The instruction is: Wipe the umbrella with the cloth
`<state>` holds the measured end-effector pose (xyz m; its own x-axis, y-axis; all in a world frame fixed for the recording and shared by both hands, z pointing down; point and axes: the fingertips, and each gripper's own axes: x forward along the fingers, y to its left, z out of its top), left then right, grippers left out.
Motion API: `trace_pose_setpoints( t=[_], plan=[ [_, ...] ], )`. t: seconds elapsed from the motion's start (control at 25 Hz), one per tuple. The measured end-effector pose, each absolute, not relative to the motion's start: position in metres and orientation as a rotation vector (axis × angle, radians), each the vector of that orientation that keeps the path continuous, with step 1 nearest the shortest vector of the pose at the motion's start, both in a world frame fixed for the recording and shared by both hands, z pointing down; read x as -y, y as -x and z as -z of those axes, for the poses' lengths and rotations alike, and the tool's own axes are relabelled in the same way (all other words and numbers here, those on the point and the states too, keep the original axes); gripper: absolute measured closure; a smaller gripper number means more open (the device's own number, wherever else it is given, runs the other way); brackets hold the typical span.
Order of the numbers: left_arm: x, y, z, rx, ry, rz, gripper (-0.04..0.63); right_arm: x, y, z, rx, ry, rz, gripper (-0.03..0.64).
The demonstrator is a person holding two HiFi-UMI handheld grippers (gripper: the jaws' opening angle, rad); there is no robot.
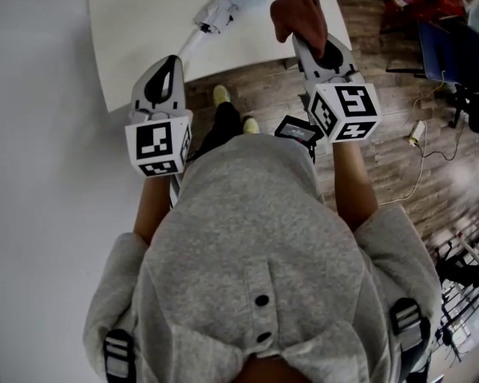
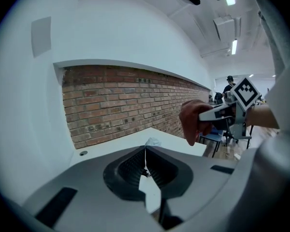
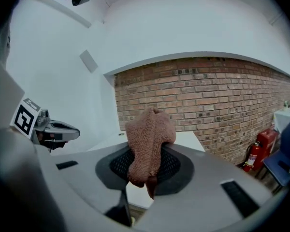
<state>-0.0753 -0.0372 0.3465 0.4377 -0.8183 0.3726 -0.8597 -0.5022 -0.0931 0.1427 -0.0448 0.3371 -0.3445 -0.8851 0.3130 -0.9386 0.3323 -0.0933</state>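
Biggest thing in front of you is the white table (image 1: pixel 144 46), set against a brick wall (image 3: pixel 208 95). The umbrella (image 1: pixel 227 2) lies folded on the table's far part, a pale bundle with its thin stem angled back toward you, and neither tool is touching it. Your left gripper (image 1: pixel 169 64) is over the near table edge with its jaws clenched together and nothing between them. Your right gripper (image 1: pixel 307 45) is off to the umbrella's right, clamped on the reddish-brown cloth (image 1: pixel 298 10), which bunches up above the jaws and droops below them.
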Motion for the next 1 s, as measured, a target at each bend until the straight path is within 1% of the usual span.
trace_pose_setpoints(
  t=[0.28,0.64,0.68,0.8,0.92,1.0],
  plan=[
    [0.088,0.081,-0.365,1.407,-2.568,-0.609,0.578,0.092,-0.135,-0.348,2.326,-1.670,-0.404,0.534],
    [0.125,0.085,-0.422,1.234,-2.527,-0.723,0.573,0.133,-0.120,-0.374,2.265,-1.634,-0.424,0.534],
    [0.127,0.085,-0.430,1.215,-2.520,-0.742,0.553,0.136,-0.118,-0.377,2.261,-1.630,-0.426,0.534],
    [0.130,0.082,-0.453,1.130,-2.494,-0.812,0.463,0.144,-0.116,-0.383,2.245,-1.622,-0.430,0.534],
    [0.132,0.077,-0.477,1.047,-2.470,-0.891,0.418,0.150,-0.118,-0.385,2.223,-1.624,-0.437,0.534],
    [0.134,0.075,-0.495,0.998,-2.455,-0.943,0.404,0.153,-0.119,-0.387,2.208,-1.630,-0.445,0.534]
  ],
)
